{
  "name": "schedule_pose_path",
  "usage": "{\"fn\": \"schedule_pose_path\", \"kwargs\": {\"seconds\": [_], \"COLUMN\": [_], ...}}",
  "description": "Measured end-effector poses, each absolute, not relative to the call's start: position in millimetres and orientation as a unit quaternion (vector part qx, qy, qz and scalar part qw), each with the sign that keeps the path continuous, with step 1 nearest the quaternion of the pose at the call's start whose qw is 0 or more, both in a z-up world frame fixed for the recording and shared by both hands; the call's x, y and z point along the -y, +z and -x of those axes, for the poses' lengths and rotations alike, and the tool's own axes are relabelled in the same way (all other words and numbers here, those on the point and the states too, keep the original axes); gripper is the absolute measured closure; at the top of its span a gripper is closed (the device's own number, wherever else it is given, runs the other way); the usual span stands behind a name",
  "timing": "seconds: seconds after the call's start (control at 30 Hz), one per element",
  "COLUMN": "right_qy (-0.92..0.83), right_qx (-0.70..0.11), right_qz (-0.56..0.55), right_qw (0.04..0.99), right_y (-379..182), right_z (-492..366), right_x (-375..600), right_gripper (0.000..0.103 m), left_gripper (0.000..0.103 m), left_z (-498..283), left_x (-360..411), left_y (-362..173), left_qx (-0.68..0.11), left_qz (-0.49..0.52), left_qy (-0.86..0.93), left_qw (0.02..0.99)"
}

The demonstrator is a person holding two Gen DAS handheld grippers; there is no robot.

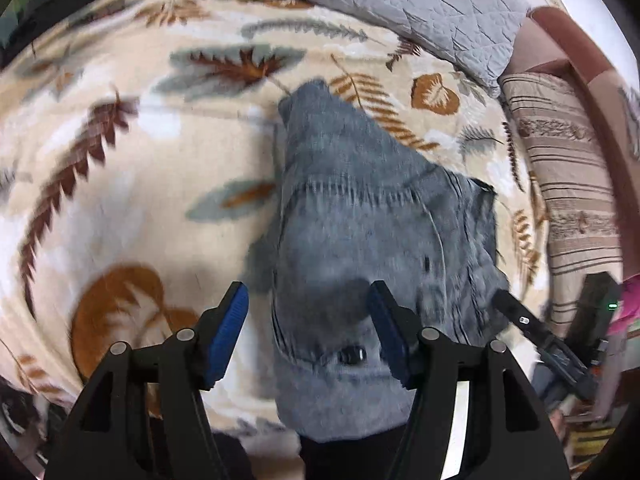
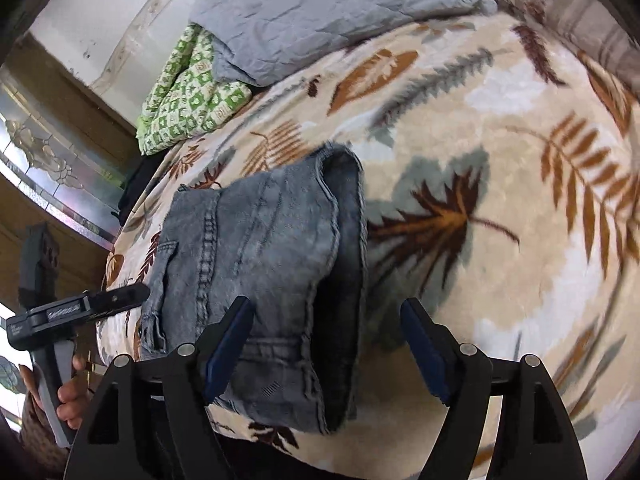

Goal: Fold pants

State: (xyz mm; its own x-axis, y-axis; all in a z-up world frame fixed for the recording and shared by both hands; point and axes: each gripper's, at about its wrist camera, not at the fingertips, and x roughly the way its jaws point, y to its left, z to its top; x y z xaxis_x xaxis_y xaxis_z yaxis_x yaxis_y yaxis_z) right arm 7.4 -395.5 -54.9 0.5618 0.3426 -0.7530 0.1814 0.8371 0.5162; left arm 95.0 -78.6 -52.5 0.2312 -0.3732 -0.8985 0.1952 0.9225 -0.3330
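Both grippers, left point(image 1: 308, 332) and right point(image 2: 326, 348), hung released and empty over the folded jeans point(image 1: 360, 240) on the leaf-patterned blanket point(image 1: 120, 184).

My left gripper point(image 1: 308, 334): angled steeply down, jaws apart, nothing pinched | my right gripper point(image 2: 326, 350): angled down, jaws wide apart, nothing between pads | my left hand point(image 2: 66, 396): fingers wrapped round the left gripper's handle.
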Motion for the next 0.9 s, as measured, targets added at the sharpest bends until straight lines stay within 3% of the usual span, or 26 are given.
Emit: {"fn": "schedule_pose_path", "kwargs": {"seconds": [0.1, 0.13, 0.27, 0.3, 0.4, 0.47, 0.6, 0.7, 0.8, 0.9], "right_qy": [0.074, 0.088, 0.108, 0.103, 0.072, 0.064, 0.063, 0.067, 0.077, 0.092], "right_qx": [-0.470, -0.469, -0.441, -0.435, -0.470, -0.478, -0.470, -0.438, -0.406, -0.411], "right_qz": [-0.282, -0.277, -0.177, -0.154, -0.100, -0.092, -0.152, -0.197, -0.250, -0.276], "right_qw": [0.834, 0.834, 0.873, 0.881, 0.874, 0.871, 0.867, 0.874, 0.876, 0.864], "right_y": [-61.7, -59.6, -24.4, -19.3, -43.9, -58.5, -53.0, -34.0, -22.1, -27.4], "right_z": [-8.0, -8.8, -0.8, 2.5, -0.3, 0.0, 2.4, 4.8, -1.2, -24.6], "right_x": [387.2, 382.6, 356.7, 354.0, 353.8, 355.6, 370.5, 384.6, 398.7, 399.6], "right_gripper": [0.029, 0.051, 0.069, 0.083, 0.082, 0.072, 0.061, 0.061, 0.051, 0.050], "left_gripper": [0.035, 0.035, 0.035, 0.034, 0.026, 0.025, 0.025, 0.026, 0.026, 0.026], "left_z": [-88.8, -87.2, -76.6, -73.5, -72.3, -75.1, -75.5, -75.9, -82.9, -98.4], "left_x": [72.3, 71.1, 69.4, 74.6, 84.9, 82.7, 78.3, 73.1, 70.0, 70.4], "left_y": [-66.2, -71.6, -72.9, -73.5, -83.0, -90.1, -82.2, -67.9, -56.7, -54.6], "left_qx": [-0.613, -0.622, -0.623, -0.616, -0.609, -0.619, -0.620, -0.603, -0.584, -0.579], "left_qz": [0.108, 0.118, 0.148, 0.127, 0.103, 0.118, 0.114, 0.113, 0.104, 0.100], "left_qy": [-0.194, -0.194, -0.212, -0.209, -0.211, -0.212, -0.228, -0.239, -0.237, -0.224], "left_qw": [0.759, 0.749, 0.738, 0.749, 0.757, 0.747, 0.742, 0.753, 0.770, 0.777]}}
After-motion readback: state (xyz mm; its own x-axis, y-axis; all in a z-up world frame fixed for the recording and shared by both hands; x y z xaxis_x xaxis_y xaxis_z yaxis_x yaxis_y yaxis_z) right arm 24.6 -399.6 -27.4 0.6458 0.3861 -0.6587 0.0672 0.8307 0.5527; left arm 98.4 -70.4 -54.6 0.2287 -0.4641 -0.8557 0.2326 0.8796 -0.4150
